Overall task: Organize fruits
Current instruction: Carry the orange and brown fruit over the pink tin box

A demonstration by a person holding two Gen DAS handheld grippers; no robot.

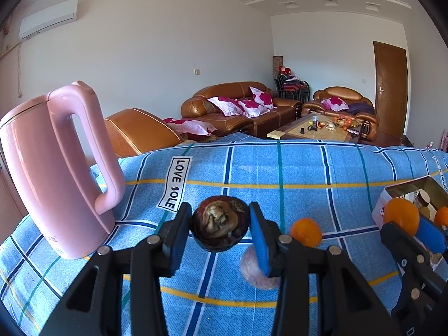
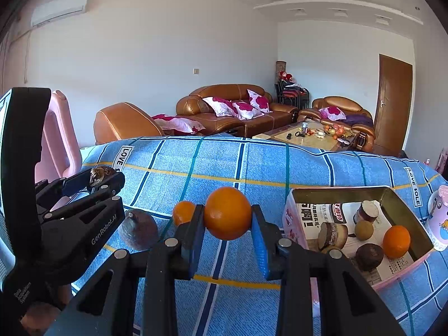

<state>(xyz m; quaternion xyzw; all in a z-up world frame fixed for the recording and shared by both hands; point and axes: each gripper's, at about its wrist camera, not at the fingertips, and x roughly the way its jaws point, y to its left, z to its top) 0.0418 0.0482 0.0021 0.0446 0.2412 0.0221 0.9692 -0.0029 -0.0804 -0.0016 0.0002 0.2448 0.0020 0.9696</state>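
Note:
My left gripper [image 1: 220, 226] is shut on a dark brown mangosteen [image 1: 220, 225], held above the blue checked cloth [image 1: 280, 168]. My right gripper [image 2: 227, 218] is shut on an orange [image 2: 227, 213], also lifted off the cloth. A second orange [image 2: 182, 212] and a dull purplish fruit [image 2: 137, 233] lie on the cloth just beyond the right gripper. The pink-rimmed tin box [image 2: 336, 191] at the right holds an orange, a brown round fruit and several other pieces. In the left wrist view the right gripper [image 1: 411, 224] with its orange [image 1: 401, 216] shows at the right edge.
A pink kettle [image 1: 53, 173] stands on the cloth at the left. A pink and white cup [image 2: 439, 218] stands right of the box. Beyond the table's far edge are brown leather sofas [image 1: 238, 106] and a coffee table [image 1: 316, 128].

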